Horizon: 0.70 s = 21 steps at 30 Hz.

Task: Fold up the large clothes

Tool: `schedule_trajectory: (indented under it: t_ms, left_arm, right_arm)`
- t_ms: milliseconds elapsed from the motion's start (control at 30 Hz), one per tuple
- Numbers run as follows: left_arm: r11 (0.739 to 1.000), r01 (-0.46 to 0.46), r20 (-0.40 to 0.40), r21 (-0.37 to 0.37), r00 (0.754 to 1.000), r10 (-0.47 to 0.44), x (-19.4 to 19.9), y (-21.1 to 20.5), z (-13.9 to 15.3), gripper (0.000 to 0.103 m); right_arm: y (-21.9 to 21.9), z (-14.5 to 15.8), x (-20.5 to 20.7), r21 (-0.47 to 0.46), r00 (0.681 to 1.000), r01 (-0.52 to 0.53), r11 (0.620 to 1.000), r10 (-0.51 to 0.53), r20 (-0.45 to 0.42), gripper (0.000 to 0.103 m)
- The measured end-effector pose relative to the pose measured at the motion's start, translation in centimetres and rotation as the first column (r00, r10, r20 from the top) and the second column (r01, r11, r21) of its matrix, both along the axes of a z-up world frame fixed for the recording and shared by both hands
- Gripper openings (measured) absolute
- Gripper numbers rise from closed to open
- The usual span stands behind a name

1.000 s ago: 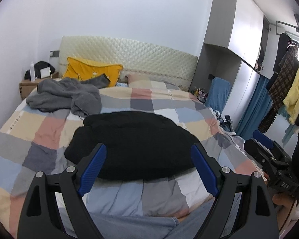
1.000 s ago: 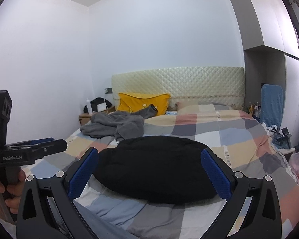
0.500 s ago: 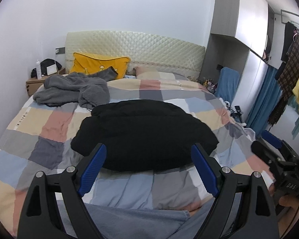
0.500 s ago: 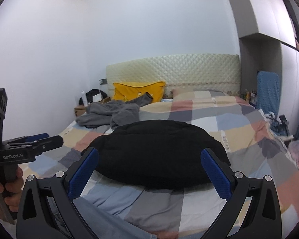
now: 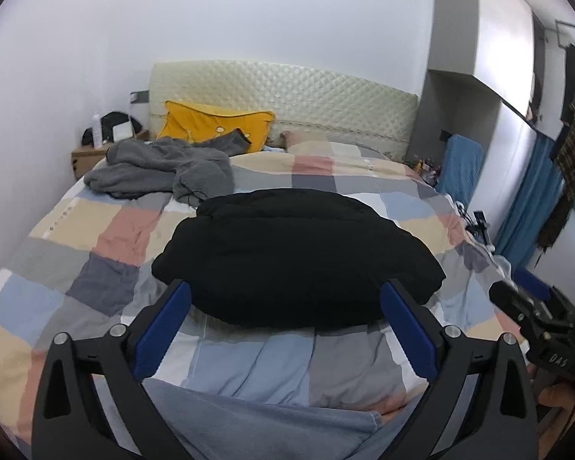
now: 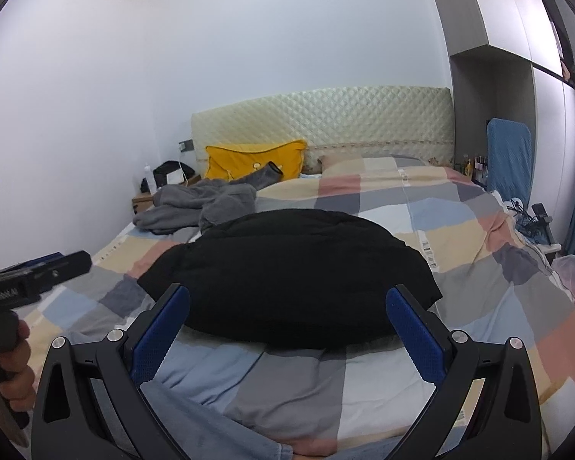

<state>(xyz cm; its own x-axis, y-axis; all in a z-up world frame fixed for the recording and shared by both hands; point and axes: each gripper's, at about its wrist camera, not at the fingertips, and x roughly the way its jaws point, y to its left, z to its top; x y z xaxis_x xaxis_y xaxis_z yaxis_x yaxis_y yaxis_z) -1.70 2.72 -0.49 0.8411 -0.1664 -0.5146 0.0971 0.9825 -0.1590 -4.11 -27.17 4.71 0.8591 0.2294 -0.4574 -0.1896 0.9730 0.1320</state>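
Observation:
A black puffy garment (image 5: 295,253) lies in a folded mound in the middle of the bed's checked quilt (image 5: 107,230); it also shows in the right wrist view (image 6: 291,268). My left gripper (image 5: 285,329) is open and empty, held above the quilt just short of the garment's near edge. My right gripper (image 6: 287,331) is open and empty, also just short of that edge. A crumpled grey garment (image 5: 161,170) lies at the far left of the bed.
A yellow pillow (image 5: 214,126) leans on the cream headboard (image 5: 287,96). A nightstand (image 5: 92,153) stands at the far left. A blue chair (image 5: 460,168), a grey wardrobe (image 5: 479,76) and hanging clothes (image 5: 571,145) are to the right. A blue-grey cloth (image 5: 257,421) lies at the near edge.
Both grippers have tilted and shifted a little, so the black garment sits lower and nearer in both views. Both jaws have stayed open. The garments have not moved.

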Motion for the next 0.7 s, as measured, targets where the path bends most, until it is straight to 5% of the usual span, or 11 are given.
schedule_trajectory:
  t_ms: [700]
  left_arm:
    - [0.995,-0.077,-0.008,0.070,0.997,0.078,0.7,0.1,-1.4,0.102]
  right_arm:
    - [0.9,-0.4,0.2,-0.012,1.000,-0.005,1.000,0.006,0.018,0.103]
